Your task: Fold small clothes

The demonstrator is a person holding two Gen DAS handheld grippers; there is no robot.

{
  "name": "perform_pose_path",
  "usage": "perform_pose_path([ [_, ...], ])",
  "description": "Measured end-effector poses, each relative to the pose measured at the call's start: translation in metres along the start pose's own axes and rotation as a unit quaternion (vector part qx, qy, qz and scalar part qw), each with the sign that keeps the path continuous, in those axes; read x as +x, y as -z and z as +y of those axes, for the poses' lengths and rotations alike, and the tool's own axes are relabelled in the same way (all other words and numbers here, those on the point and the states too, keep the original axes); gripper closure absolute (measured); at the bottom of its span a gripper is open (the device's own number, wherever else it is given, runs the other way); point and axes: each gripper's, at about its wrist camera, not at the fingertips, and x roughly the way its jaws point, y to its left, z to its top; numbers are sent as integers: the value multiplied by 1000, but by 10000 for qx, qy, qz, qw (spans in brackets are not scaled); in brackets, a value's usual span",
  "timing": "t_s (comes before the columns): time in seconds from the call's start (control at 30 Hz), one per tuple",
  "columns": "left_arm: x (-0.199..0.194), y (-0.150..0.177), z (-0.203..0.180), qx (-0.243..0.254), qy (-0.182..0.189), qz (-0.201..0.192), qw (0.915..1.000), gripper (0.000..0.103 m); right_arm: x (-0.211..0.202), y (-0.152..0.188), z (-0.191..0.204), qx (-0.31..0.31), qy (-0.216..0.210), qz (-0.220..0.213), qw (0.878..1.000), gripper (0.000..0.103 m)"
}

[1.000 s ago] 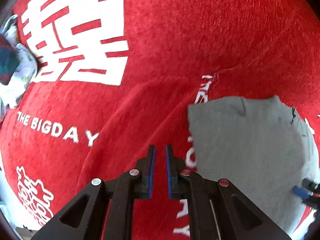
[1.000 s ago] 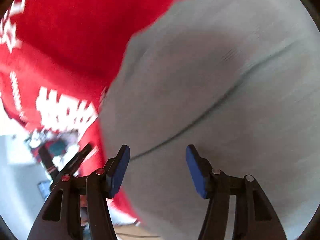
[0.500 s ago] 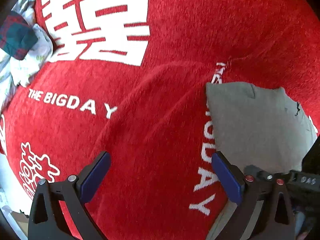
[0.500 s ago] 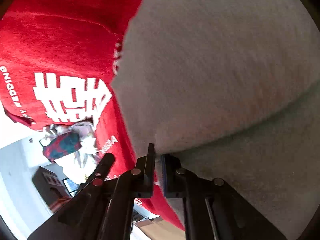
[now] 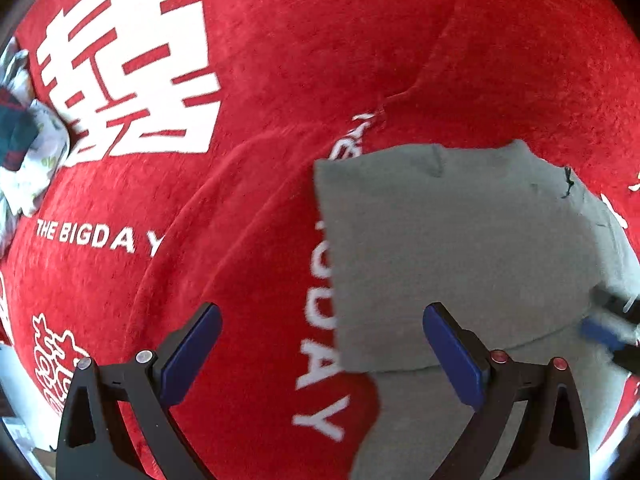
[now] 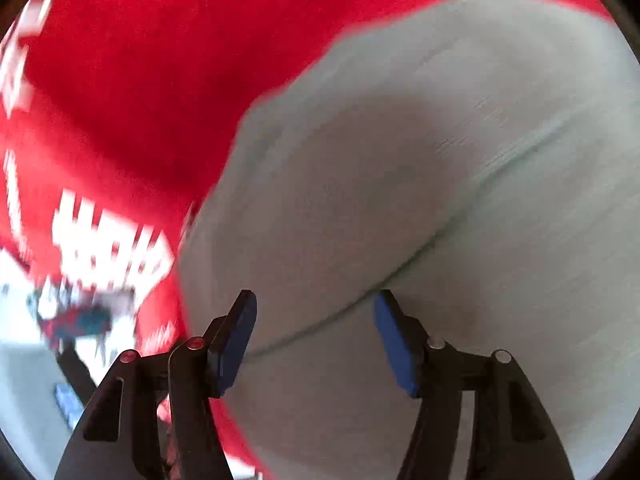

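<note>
A red plush cloth with white lettering and large white characters (image 5: 280, 60) is spread across nearly the whole left wrist view. On it, from about three o'clock down to five o'clock, a folded grey knit garment (image 5: 460, 248) is laid flat, its upper layer ending in a fold line near the lower edge. At nine o'clock, a crumpled bundle of white patterned and dark teal fabric (image 5: 28, 148) is seen at the cloth's edge. The left gripper (image 5: 322, 354) is held wide apart above the garment's left edge, nothing being pressed between its blue pads (image 5: 192, 354). In the blurred right wrist view, the right gripper (image 6: 316, 334) is shown with jaws that have just been opening; the grey garment lies below them, apparently released, though the blur makes contact hard to judge.
</note>
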Motion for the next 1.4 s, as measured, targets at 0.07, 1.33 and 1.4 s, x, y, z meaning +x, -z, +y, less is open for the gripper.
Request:
perform_pose_path([
  [0.07,2,-1,-11,75,18,6,10000,2,-14,-21,-27,365,142,-233,9990,42],
  [1.33,-37,51,-255,1681,661,611,9816,2,-145,-26,-201,1080,204,-212,9937,53],
  [1.4,-37,53,-267,1779,694,635,9795,2,-155,-27,-219,1222,187,-329,9918,53],
])
